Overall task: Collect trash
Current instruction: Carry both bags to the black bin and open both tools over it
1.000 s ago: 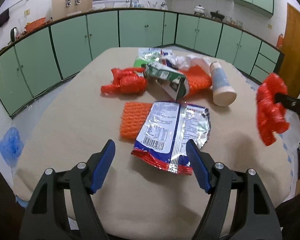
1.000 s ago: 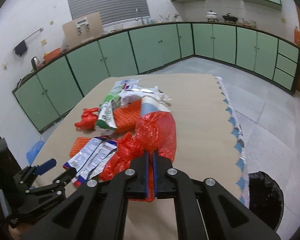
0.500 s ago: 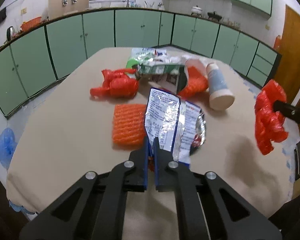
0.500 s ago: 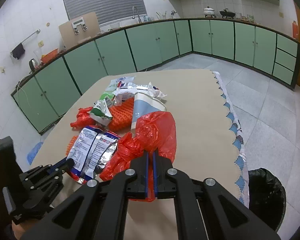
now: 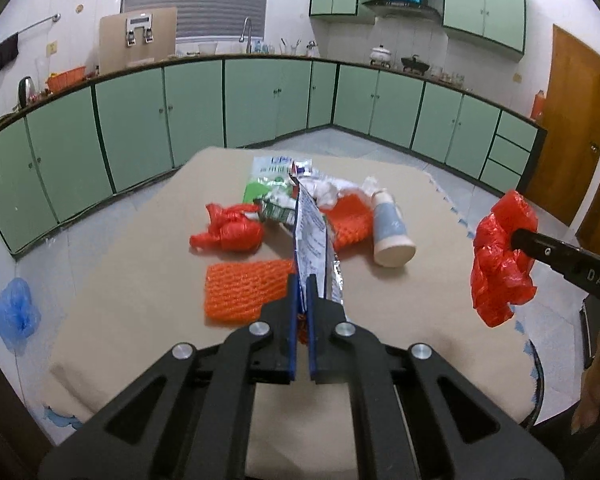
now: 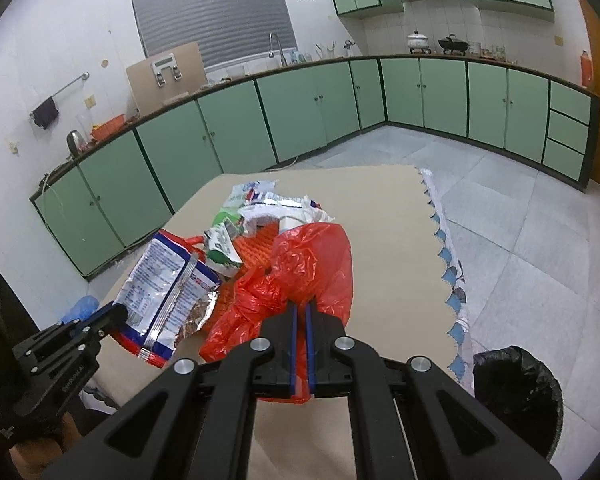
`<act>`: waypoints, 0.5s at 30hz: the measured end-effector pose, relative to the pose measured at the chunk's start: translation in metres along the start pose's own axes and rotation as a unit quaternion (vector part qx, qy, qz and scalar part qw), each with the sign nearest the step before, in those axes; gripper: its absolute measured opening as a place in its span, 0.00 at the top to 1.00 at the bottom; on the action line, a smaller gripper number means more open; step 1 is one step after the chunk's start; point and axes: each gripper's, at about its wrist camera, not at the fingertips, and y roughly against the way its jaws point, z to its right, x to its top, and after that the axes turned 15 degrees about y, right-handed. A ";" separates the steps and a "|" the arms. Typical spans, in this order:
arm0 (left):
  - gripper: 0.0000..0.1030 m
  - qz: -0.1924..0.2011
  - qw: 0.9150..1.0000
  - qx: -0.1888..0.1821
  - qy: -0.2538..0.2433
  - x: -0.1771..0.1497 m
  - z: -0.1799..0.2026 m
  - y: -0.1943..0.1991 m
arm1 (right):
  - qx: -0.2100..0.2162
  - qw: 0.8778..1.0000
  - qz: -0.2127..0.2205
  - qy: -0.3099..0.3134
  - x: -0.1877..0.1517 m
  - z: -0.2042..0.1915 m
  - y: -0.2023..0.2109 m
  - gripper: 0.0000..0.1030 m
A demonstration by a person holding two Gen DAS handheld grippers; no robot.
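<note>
Gripping the snack wrapper left hand-held gripper and red bag right hand-held gripper, carry both to the black-lined bin.

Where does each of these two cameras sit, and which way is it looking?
Left wrist view: rides on the left tool, looking forward and down over the table; its black fingers pinch a snack wrapper.
Right wrist view: rides on the right tool, facing the same table; its fingers pinch a red plastic bag, a black bin at lower right.
Shared: each shows the other tool, both held items and the trash pile.
</note>
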 end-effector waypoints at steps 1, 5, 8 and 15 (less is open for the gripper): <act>0.98 0.003 1.000 -0.002 -0.001 0.002 0.002 0.004 | 0.001 1.000 0.002 0.000 0.001 0.000 0.003 0.97; 0.98 0.011 1.000 -0.006 -0.004 0.007 0.006 0.016 | 0.001 1.000 0.012 0.001 0.006 0.000 0.016 0.97; 0.98 0.017 1.000 -0.011 -0.006 0.010 0.010 0.027 | 0.000 1.000 0.020 0.001 0.008 0.001 0.027 0.97; 0.98 0.026 0.999 -0.023 -0.017 0.013 0.025 0.044 | -0.006 0.999 0.032 -0.002 0.009 0.009 0.049 0.96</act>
